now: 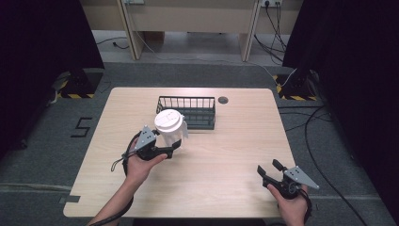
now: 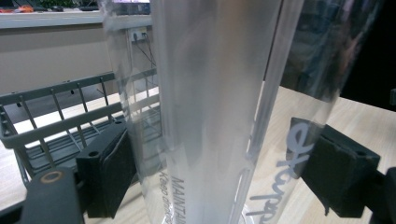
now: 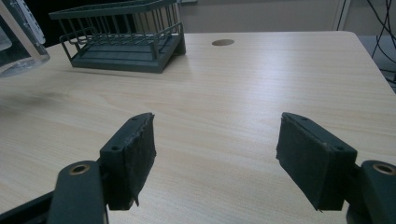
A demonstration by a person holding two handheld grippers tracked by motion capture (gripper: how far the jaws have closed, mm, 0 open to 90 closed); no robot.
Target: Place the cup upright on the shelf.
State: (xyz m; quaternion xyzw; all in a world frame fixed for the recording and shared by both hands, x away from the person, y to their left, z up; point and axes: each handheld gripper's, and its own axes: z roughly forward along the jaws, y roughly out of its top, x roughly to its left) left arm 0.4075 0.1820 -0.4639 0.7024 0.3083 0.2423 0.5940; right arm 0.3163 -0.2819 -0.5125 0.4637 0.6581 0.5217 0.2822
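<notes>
Between left gripper (image 1: pixel 173 147) jaws, clear white-lidded cup (image 1: pixel 170 126)

Dark wire basket (image 1: pixel 187 112) on table (image 1: pixel 226 160)

A clear plastic cup (image 1: pixel 171 133) with a white lid and white lettering. A dark grey wire basket (image 1: pixel 190 112). A pale, light-grained wooden table (image 1: pixel 226 160). Black gripper pads (image 3: pixel 133 154). Grey carpet floor (image 1: pixel 42 141) with yellow-black striped tape.

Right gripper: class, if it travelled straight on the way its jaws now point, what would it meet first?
Probably nothing soon. The right gripper, jaws open, points across bare table. The wire basket lies left of that line and the round hole roughly ahead, though depth is hard to judge.
</notes>
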